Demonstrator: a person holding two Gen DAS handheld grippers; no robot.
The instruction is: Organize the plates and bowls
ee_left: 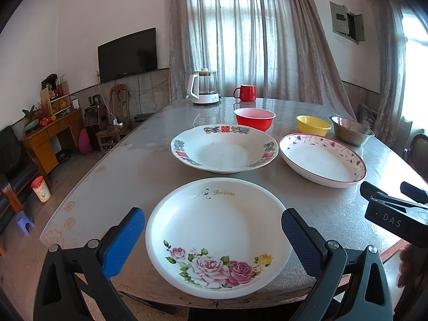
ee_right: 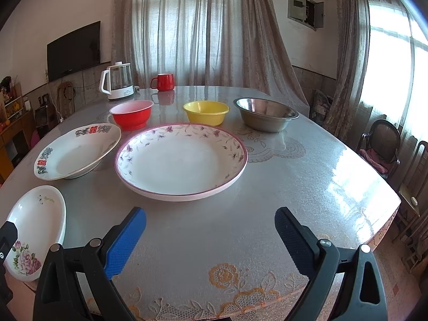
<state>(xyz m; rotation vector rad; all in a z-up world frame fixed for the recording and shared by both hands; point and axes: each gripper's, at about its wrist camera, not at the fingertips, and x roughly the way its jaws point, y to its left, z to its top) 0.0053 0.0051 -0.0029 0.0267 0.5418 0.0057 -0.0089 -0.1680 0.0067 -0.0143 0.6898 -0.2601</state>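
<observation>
White rose plate (ee_left: 218, 236) sits at 6 o'clock on the table (ee_left: 128, 171), between your left gripper's (ee_left: 213, 231) spread jaws — lower, pinch one rim edge. Right gripper (ee_right: 210, 236) also gapes, empty; vine-rimmed plate (ee_right: 182, 161) at 12 o'clock — likely stack base.

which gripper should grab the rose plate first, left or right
Left, probably. The left gripper is open with the rose plate lying right between its fingers. The right gripper is open over bare table, with that plate off to its left.
</observation>
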